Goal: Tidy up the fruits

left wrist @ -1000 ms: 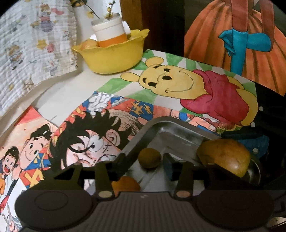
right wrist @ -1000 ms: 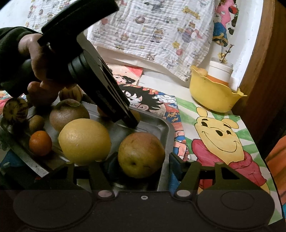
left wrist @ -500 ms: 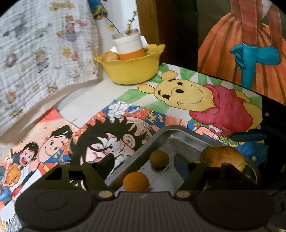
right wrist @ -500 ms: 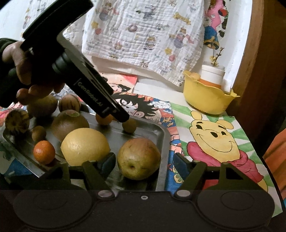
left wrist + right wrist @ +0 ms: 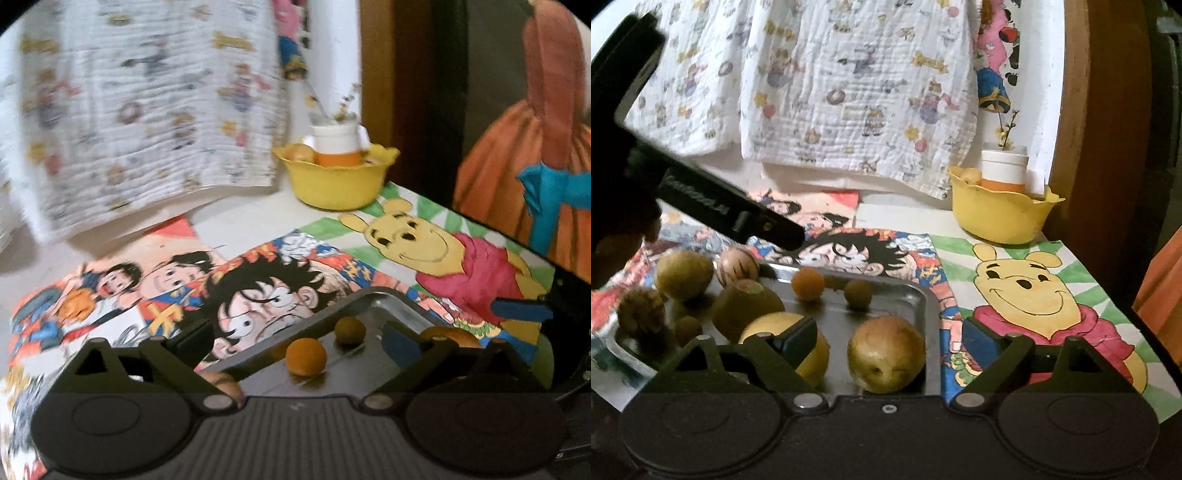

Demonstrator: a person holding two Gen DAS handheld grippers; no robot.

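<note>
A steel tray (image 5: 929, 306) holds several fruits: a brown-yellow apple (image 5: 886, 354), a big yellow citrus (image 5: 820, 354), a kiwi-like fruit (image 5: 746, 306), a small orange fruit (image 5: 808, 283) and a small olive fruit (image 5: 857, 294). My right gripper (image 5: 888, 341) is open, just in front of the apple. My left gripper (image 5: 297, 341) is open and empty, above the tray's far corner (image 5: 391, 295); the orange fruit (image 5: 306, 356) and olive fruit (image 5: 349, 331) lie between its fingers' line of sight. The left gripper's body also shows in the right wrist view (image 5: 731, 214).
A yellow bowl (image 5: 997, 218) with a white-and-orange cup (image 5: 1004, 170) and a small fruit stands at the back right by a wooden post. Cartoon drawings cover the table (image 5: 424, 243). A printed cloth (image 5: 831, 92) hangs behind. More fruits (image 5: 683, 275) lie left of the tray.
My left gripper has lifted and drawn back to the left, off the small fruits. My right gripper has backed away slightly from the apple.
</note>
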